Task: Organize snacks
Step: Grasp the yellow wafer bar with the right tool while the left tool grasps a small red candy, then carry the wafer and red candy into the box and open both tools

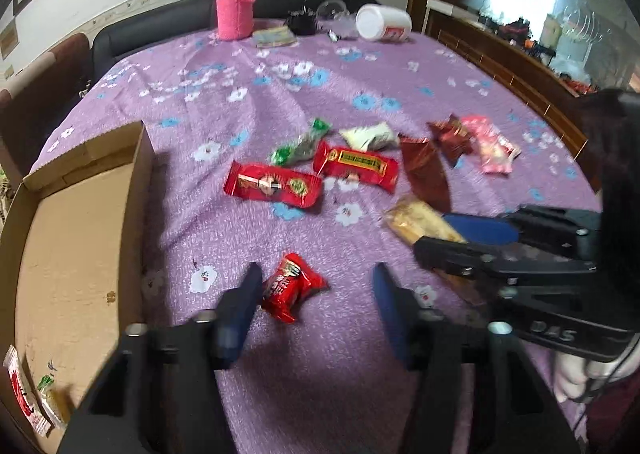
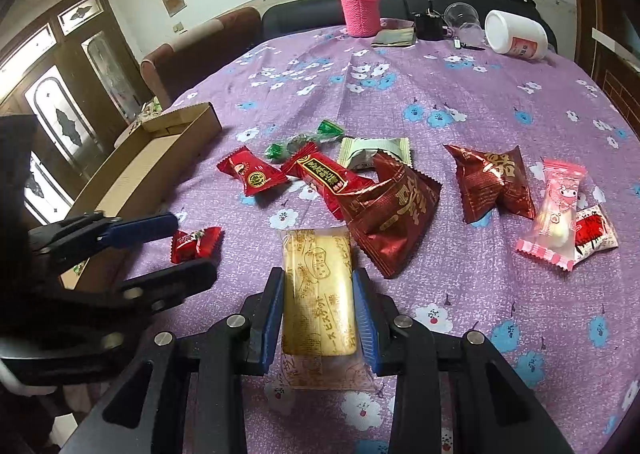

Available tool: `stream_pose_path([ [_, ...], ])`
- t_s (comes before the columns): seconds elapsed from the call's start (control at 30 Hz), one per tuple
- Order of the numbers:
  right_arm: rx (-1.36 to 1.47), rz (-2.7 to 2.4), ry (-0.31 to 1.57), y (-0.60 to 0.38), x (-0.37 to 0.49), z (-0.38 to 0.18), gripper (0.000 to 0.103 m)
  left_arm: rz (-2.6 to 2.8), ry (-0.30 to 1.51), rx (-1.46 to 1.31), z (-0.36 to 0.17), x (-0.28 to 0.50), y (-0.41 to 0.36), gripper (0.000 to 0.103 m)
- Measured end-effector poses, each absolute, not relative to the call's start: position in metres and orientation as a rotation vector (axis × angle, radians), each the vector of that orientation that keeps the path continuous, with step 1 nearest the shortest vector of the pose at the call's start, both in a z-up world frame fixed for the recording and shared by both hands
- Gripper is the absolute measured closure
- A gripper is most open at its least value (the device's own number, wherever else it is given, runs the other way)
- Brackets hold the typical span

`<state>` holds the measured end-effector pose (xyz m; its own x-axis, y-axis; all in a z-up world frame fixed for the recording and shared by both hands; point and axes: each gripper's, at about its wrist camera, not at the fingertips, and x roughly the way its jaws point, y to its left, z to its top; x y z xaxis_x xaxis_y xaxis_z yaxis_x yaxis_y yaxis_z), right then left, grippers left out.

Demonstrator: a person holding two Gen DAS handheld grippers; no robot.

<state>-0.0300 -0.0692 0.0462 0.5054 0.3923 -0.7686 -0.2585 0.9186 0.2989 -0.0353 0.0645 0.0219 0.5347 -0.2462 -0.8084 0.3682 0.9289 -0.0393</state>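
A small red candy (image 1: 292, 286) lies on the purple flowered tablecloth (image 1: 280, 94) between the blue pads of my left gripper (image 1: 316, 274). It sits by the left pad, with a gap to the right one, so the jaws are open. My right gripper (image 2: 318, 274) is shut on a clear packet with a yellow biscuit (image 2: 318, 294), its pads against both long sides. The right wrist view also has the left gripper (image 2: 194, 244) around the candy (image 2: 196, 244). An open cardboard box (image 1: 80, 234) stands at the left with a few packets (image 1: 24, 394) inside.
More snacks lie mid-table: two red packets (image 1: 274, 184), a green candy (image 1: 300, 146), a pale packet (image 1: 370, 136), dark red pouches (image 2: 394, 210) and a pink packet (image 2: 556, 210). A pink flask (image 1: 235, 6), a clear cup (image 2: 462, 16) and a tipped white jar (image 1: 384, 22) stand at the far edge.
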Motion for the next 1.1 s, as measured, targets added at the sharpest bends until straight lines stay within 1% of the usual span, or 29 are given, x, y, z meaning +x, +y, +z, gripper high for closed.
stream_pose_path([
  [0.03, 0.154, 0.397, 0.965, -0.069, -0.030, 0.046, 0.067, -0.367, 0.953, 0.147, 0.018, -0.034, 0.063, 0.084],
  [0.27, 0.155, 0.396, 0.953, -0.070, -0.032, 0.046, 0.067, -0.384, 0.934, 0.140, 0.018, -0.040, 0.061, 0.088],
  [0.47, 0.180, 0.384, 0.919, -0.077, -0.035, 0.051, 0.067, -0.419, 0.890, 0.023, 0.044, -0.055, 0.081, 0.088],
  [0.67, 0.222, 0.429, 0.879, -0.069, -0.045, 0.070, 0.067, -0.410, 0.826, -0.091, 0.078, -0.072, 0.131, 0.088],
  [0.77, 0.246, 0.472, 0.860, -0.057, -0.051, 0.085, 0.067, -0.346, 0.807, -0.148, 0.087, -0.072, 0.173, 0.088],
  [0.9, 0.243, 0.555, 0.844, -0.024, -0.047, 0.111, 0.067, -0.241, 0.804, -0.212, 0.085, -0.066, 0.227, 0.088],
  [1.1, 0.249, 0.673, 0.878, 0.040, -0.027, 0.127, 0.066, -0.121, 0.809, -0.250, 0.079, -0.054, 0.288, 0.087],
])
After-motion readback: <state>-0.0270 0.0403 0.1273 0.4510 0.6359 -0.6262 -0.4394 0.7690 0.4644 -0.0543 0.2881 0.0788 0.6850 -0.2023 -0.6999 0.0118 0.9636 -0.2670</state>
